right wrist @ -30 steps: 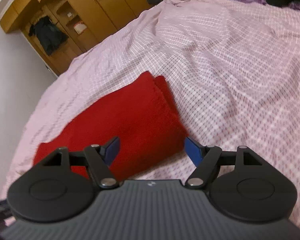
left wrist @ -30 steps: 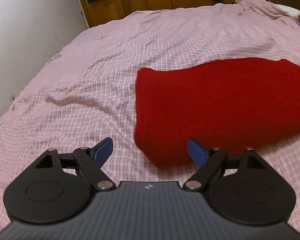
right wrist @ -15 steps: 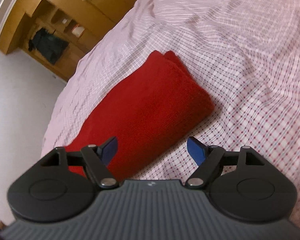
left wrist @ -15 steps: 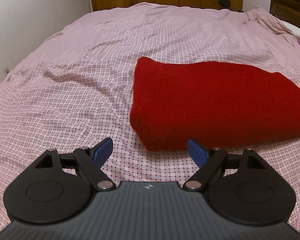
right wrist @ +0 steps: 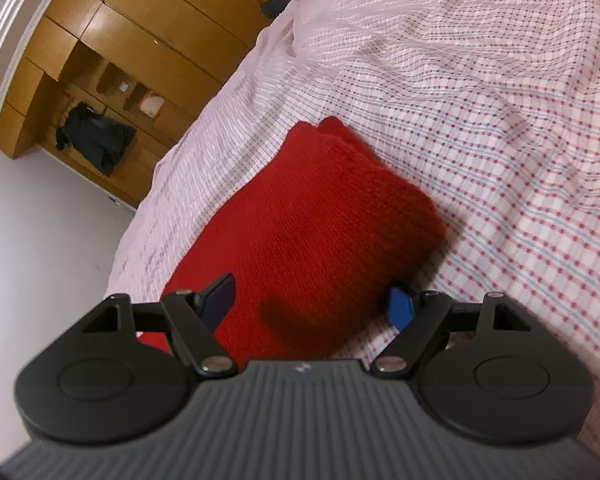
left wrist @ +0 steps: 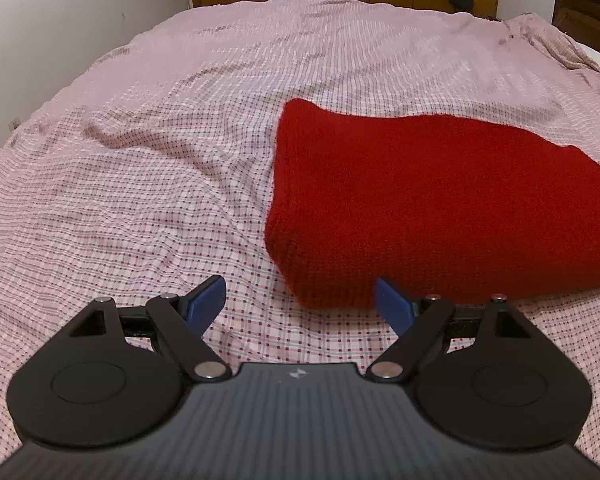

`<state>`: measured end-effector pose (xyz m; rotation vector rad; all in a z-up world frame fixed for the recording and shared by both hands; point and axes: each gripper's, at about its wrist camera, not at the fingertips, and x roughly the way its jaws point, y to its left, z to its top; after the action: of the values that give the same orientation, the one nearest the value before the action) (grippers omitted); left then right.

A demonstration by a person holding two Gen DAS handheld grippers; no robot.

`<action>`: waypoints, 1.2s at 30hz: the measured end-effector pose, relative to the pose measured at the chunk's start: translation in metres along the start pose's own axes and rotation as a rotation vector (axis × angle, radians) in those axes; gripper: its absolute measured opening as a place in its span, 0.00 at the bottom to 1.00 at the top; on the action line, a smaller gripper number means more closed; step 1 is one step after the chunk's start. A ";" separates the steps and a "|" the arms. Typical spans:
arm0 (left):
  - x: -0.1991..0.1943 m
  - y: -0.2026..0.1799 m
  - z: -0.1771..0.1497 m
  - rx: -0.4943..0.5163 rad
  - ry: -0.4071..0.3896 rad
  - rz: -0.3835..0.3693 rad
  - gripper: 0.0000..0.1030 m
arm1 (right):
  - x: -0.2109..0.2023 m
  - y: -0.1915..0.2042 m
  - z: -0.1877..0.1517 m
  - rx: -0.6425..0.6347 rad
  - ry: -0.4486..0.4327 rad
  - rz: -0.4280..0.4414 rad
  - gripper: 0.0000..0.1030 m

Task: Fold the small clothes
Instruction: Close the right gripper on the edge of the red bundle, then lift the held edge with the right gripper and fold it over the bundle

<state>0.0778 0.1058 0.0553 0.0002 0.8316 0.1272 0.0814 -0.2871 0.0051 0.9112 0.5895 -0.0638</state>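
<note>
Both tools empty: left tool (left wrist: 299, 300) wide, right tool (right wrist: 312, 302) opening over folded red knit garment (right wrist: 312, 220); pinch its near corners evenly.

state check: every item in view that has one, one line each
red knit garment: folded, lying flat on the bed, not gripped.
left gripper: open, empty, at the garment's near corner.
right gripper: jaws opening, over the garment's near end, pads not pressing it.
checked bedsheet: spread out, wrinkled.
wardrobe: upper doors closed, lower shelves open with a dark garment inside.
</note>
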 end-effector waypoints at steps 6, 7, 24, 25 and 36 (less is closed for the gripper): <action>0.005 -0.005 0.000 0.014 -0.001 -0.009 0.84 | 0.015 -0.001 0.005 0.033 -0.027 0.011 0.78; 0.006 -0.005 0.001 0.015 -0.001 -0.010 0.84 | 0.018 -0.002 0.006 0.045 -0.029 0.015 0.78; 0.003 -0.002 0.006 -0.005 -0.022 -0.004 0.84 | 0.003 0.012 0.019 -0.050 -0.086 0.092 0.29; 0.003 0.000 0.007 -0.006 -0.025 -0.003 0.84 | 0.002 0.016 0.020 -0.068 -0.086 0.093 0.29; 0.004 0.024 0.015 0.000 -0.035 0.040 0.84 | -0.012 0.072 0.013 -0.348 -0.145 0.077 0.28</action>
<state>0.0888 0.1308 0.0639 0.0189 0.7965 0.1645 0.0990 -0.2545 0.0696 0.5849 0.4130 0.0411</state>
